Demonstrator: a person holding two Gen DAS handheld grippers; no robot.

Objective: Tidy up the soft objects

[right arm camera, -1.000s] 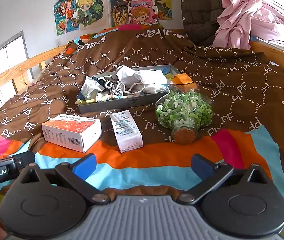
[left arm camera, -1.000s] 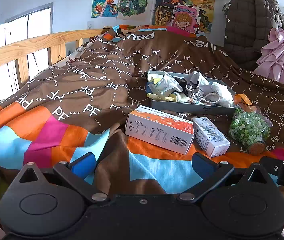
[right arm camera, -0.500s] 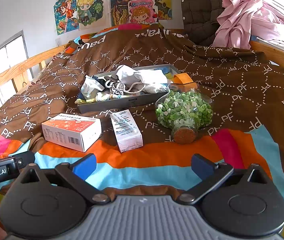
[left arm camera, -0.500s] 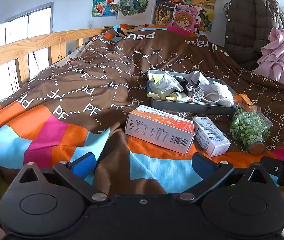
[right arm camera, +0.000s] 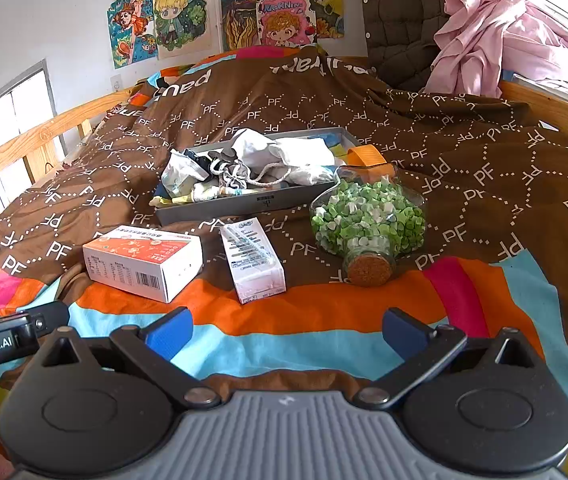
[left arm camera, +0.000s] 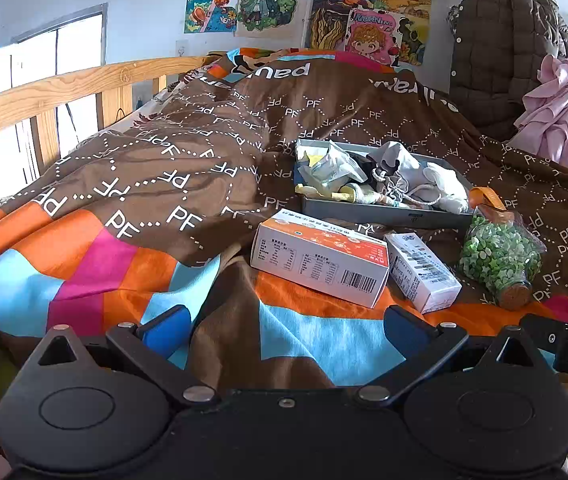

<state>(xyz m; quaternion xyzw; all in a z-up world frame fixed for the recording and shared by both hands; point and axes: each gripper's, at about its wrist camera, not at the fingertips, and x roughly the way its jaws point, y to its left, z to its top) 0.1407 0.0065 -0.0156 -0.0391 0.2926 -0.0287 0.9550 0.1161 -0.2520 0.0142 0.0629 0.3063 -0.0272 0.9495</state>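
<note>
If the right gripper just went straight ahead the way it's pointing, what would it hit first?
Probably the small white carton lying on the bedspread, roughly in line with the open right gripper; depth is uncertain.

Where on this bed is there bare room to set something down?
Free: the duvet left of the grey tray, and the striped strip between the orange box and the grippers. Crowded: tray, small carton and jar sit close together.
</note>
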